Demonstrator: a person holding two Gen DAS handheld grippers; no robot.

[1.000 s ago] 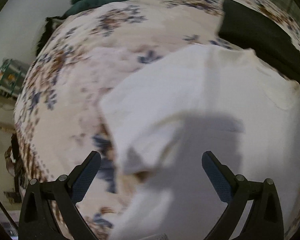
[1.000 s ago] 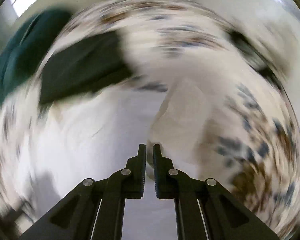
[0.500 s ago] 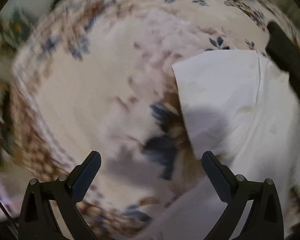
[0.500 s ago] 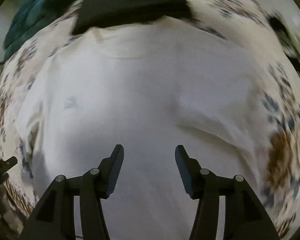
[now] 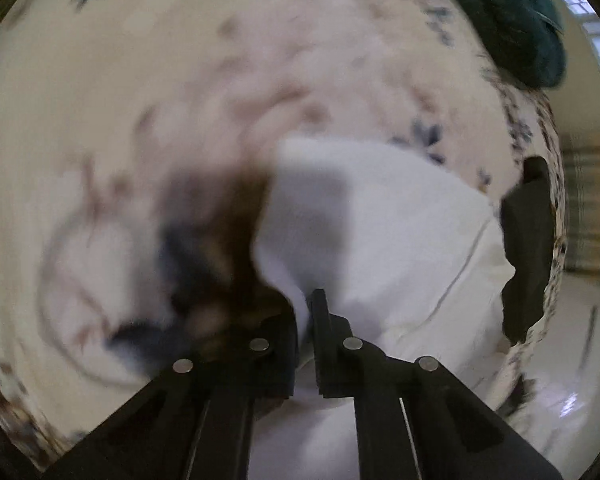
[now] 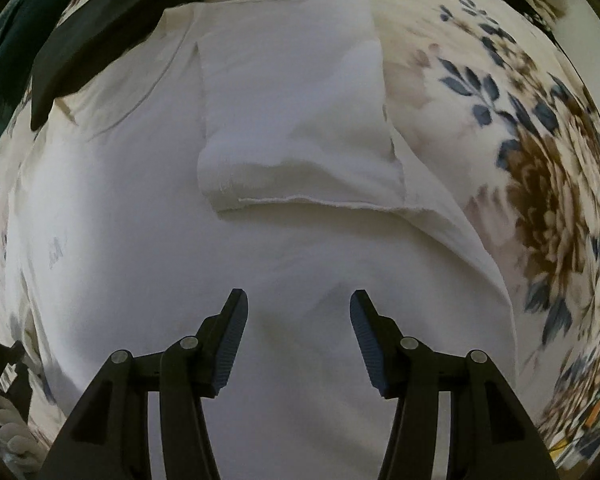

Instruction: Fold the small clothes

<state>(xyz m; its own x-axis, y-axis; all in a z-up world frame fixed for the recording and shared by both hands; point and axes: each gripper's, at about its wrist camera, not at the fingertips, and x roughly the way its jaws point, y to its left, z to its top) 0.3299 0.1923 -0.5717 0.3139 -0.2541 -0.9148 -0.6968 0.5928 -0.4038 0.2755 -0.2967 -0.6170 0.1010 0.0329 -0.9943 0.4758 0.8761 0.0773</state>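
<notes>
Garment: we have a white T-shirt (image 6: 148, 216) spread on the floral bedspread (image 6: 540, 168), its right sleeve (image 6: 296, 116) already turned in over the chest.
Left gripper (image 5: 305, 312): we hold its jaws nearly closed on a bunched edge of the white cloth, which rises in a peak from between the tips; this view is blurred.
Right gripper (image 6: 298, 312): jaws wide apart, nothing between them, poised over the lower body of the shirt.
Neighbours: a folded black garment (image 6: 100, 36) lies touching the collar end, and a dark green blanket (image 5: 512, 20) sits at the far edge of the bed.
Step, as we judge it: bringing the left side across to match the folded right side.
Risk, thin bite: we seem to grip only a small pinch, so a quick pull could slide the cloth out.
Risk, drag: with nothing pinning the shirt, the pull may shift the body and undo the folded sleeve.
Risk, neighbour: a wide sweep could catch the black garment.
</notes>
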